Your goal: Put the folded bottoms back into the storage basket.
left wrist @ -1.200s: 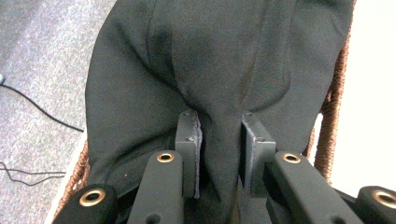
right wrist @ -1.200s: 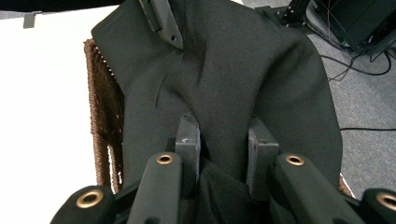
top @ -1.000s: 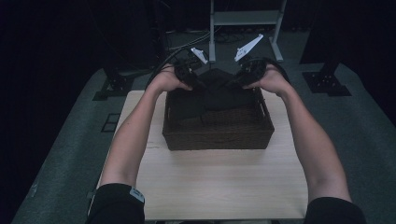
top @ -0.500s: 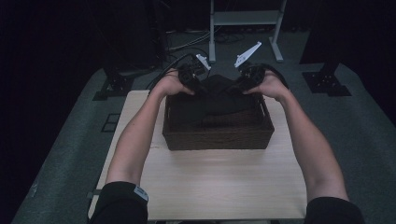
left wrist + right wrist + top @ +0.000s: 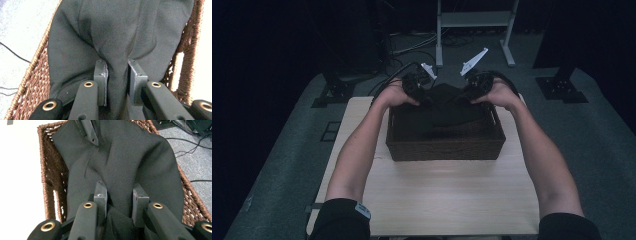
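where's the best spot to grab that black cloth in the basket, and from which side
Take the black cloth by a bunched fold along its far edge, coming from above over the far rim of the wicker basket. It lies slack, so a raised ridge gives something to pinch. Both the left gripper and right gripper are shut on such folds.

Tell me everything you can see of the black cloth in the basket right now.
The black cloth is a matte, soft-looking fabric, creased and bunched, lying inside the brown woven wicker basket on the pale wooden table. It covers most of the basket's inside and rises toward the far rim. The left gripper pinches one raised fold between its grey fingers; the right gripper pinches another. The cloth drapes down against the basket's walls.
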`<move>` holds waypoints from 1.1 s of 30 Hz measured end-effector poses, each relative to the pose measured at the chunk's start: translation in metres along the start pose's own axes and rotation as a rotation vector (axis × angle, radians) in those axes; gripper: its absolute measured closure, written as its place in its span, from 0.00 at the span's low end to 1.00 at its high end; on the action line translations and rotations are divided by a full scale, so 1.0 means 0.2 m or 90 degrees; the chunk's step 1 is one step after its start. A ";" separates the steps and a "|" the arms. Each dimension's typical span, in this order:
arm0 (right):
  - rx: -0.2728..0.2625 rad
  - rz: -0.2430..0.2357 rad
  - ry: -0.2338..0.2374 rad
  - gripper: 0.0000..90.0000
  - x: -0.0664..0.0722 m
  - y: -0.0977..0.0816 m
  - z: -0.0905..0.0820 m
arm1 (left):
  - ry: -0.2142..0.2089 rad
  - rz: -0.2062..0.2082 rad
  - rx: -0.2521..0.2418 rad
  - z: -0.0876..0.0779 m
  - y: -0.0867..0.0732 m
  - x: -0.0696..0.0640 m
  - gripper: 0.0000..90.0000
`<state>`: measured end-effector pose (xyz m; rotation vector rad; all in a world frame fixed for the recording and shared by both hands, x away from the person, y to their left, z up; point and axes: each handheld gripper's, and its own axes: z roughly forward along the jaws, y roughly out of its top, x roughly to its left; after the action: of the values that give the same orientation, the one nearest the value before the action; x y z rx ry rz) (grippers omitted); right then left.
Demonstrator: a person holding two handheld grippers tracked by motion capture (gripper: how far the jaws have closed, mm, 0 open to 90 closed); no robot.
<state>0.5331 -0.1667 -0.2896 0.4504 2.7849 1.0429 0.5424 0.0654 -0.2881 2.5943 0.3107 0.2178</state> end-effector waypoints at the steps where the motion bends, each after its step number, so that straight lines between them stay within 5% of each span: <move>1: 0.000 -0.001 0.001 0.79 0.00 0.00 0.00 | 0.000 -0.003 -0.006 0.00 -0.01 0.00 0.80; 33: 0.008 0.032 0.021 0.79 -0.01 -0.14 0.09 | -0.020 -0.012 0.001 0.15 -0.05 -0.03 0.80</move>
<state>0.5320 -0.1753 -0.3218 0.5117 2.8245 1.0518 0.5413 0.0577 -0.3197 2.5923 0.3234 0.1713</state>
